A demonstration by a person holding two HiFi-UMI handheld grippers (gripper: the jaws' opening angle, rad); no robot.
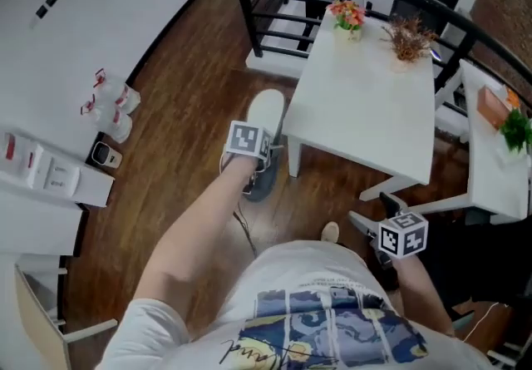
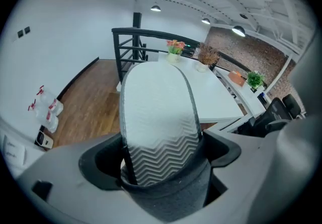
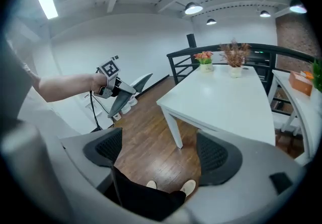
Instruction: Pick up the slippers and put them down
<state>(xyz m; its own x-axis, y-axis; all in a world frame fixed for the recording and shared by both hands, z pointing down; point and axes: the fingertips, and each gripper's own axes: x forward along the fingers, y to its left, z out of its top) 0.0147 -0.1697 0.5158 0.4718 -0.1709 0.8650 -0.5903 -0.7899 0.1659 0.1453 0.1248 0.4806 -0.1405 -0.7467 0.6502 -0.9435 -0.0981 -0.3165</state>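
The slipper (image 2: 158, 117) is up in the air, its grey end pinched between the closed jaws of the left gripper (image 1: 259, 162) and its toe pointing toward the white table (image 1: 366, 111). The right gripper (image 3: 158, 155) hangs over the wooden floor (image 1: 199, 86) with its jaws wide apart and nothing in them. To set the slipper down well, I'd turn the sole downward, lower it clear of the table leg, and let go only once it lies flat.

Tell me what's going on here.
A person holds a gripper in each hand. The left gripper is shut on a grey slipper, lifted in the air over the wooden floor beside the white table, its zigzag sole facing that gripper's camera. The right gripper is open and empty, held low at the person's side.
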